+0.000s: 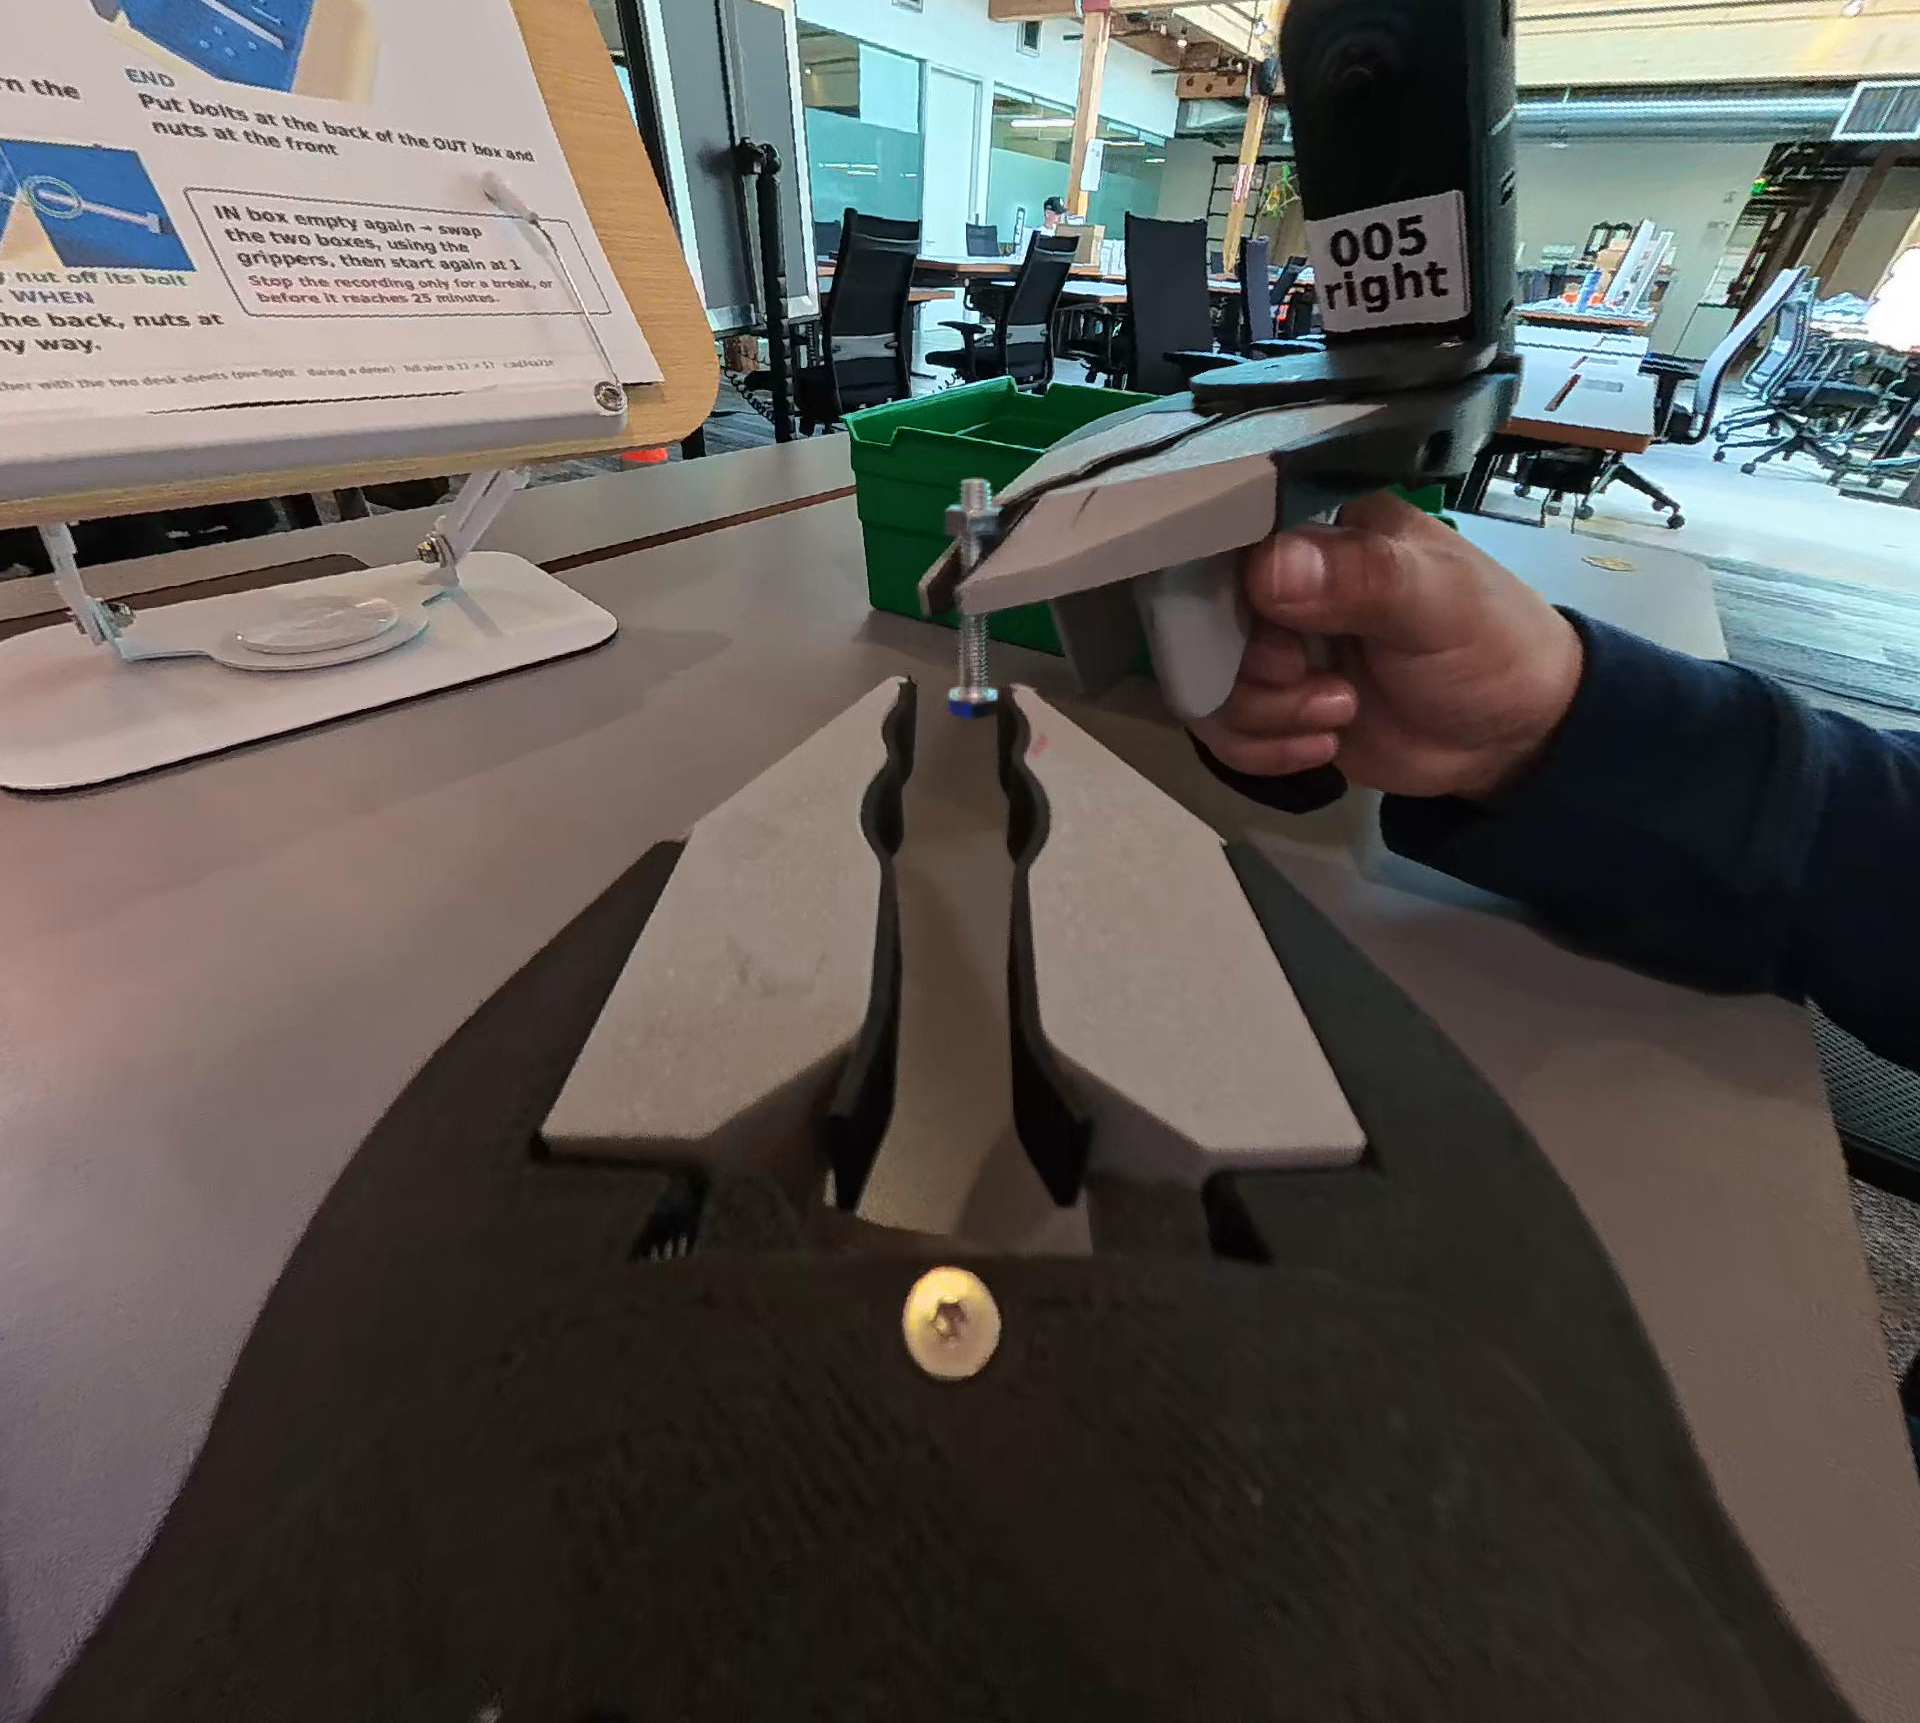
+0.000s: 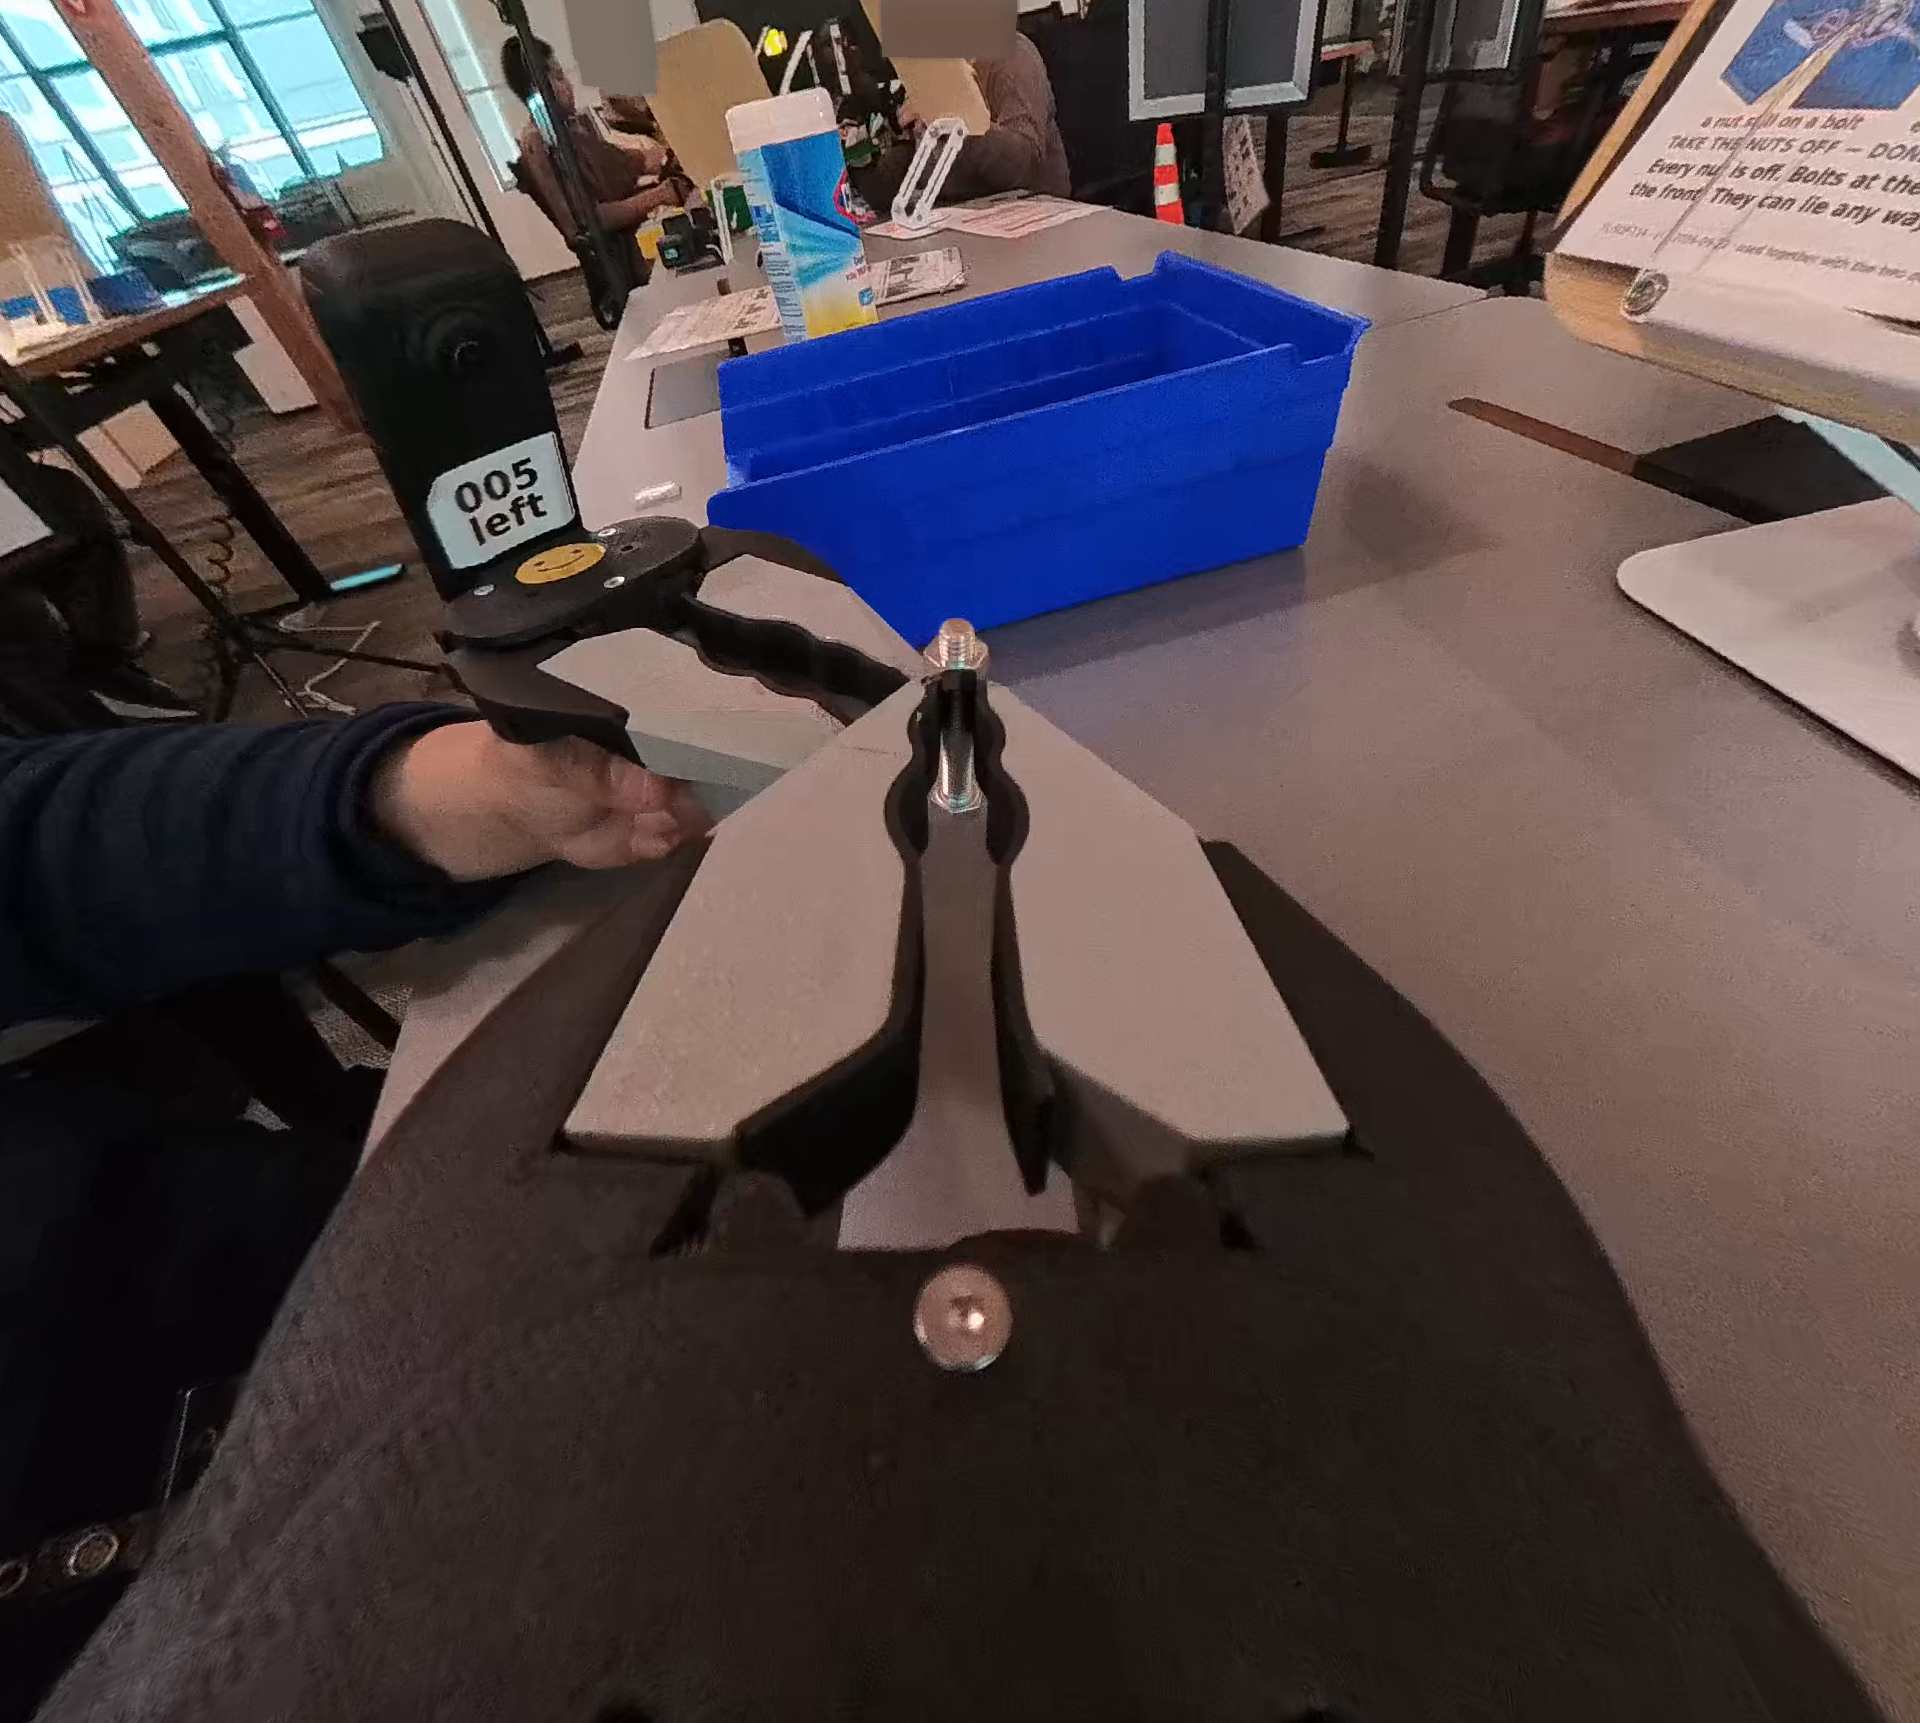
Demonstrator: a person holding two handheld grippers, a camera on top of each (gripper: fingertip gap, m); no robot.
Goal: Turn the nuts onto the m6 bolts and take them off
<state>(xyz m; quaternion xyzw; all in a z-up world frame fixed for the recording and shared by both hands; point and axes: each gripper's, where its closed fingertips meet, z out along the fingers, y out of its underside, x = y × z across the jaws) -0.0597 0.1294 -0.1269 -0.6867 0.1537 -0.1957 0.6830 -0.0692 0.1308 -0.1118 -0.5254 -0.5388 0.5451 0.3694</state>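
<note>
Left wrist view, left to right: a document stand (image 1: 312, 634) carrying an instruction sheet (image 1: 281, 115); the left gripper (image 1: 956, 697), fingers parted by a narrow gap; the bolt (image 1: 974, 603), upright, head down; and the right gripper (image 1: 961, 567), clamped sideways on the bolt's upper shank, with a nut (image 1: 975, 520) at its fingertips. The bolt head, which has a small blue piece beneath it, lies between the left fingertips; actual contact cannot be judged. A green bin (image 1: 935, 489) stands behind, and a hand (image 1: 1382, 655) holds the right gripper's handle. Everything rests on or above a grey table (image 1: 416, 894).

Right wrist view, left to right: a hand (image 2: 540, 800) on the left gripper's handle, that gripper reaching in below the right one; the bolt (image 2: 956, 738) pinched between the right gripper's (image 2: 954, 707) tips; a blue bin (image 2: 1029, 468) beyond, well apart; and the stand's base (image 2: 1787, 603).
</note>
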